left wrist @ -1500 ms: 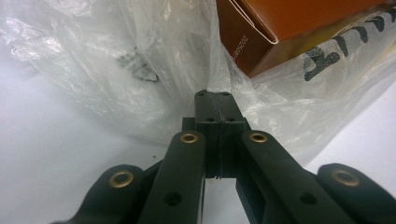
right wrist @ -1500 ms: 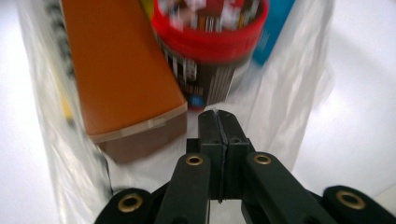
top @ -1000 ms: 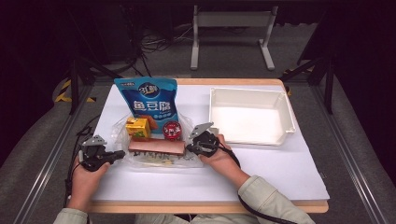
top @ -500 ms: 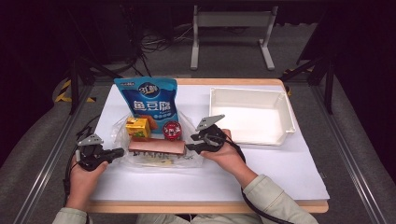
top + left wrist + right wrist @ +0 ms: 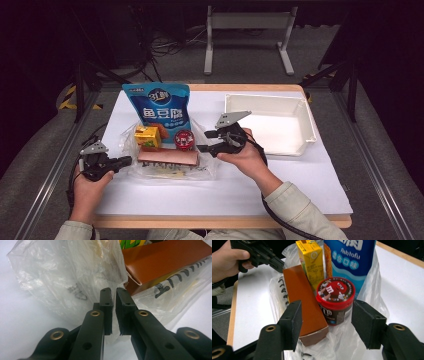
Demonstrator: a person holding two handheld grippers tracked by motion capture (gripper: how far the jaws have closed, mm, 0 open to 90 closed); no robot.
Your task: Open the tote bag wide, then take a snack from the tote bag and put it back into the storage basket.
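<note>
A clear plastic bag point(image 5: 170, 171) lies on the white table top, and several snacks rest on it. These are a blue pouch point(image 5: 162, 107), a yellow carton point(image 5: 147, 136), a red-lidded tub point(image 5: 184, 140) and a brown box point(image 5: 167, 157). My left gripper point(image 5: 127, 160) sits at the bag's left edge. Its jaws have just been opening and stand a narrow slit apart point(image 5: 113, 291), with bag film point(image 5: 62, 272) in the gap. My right gripper point(image 5: 204, 141) hovers above the bag's right side, its jaws just opened wide point(image 5: 327, 315). They frame the tub point(image 5: 335, 297) from above and hold nothing.
A white rectangular tray point(image 5: 265, 100) stands at the back right of the table, just beyond the right hand. The white sheet point(image 5: 300, 185) covers the wooden top, whose front edge runs near the person's sleeves. Black cables trail off the left side.
The right gripper has lifted off the bag's right edge and spread its jaws. The left gripper has stayed at the left edge, and its jaws have parted slightly.
</note>
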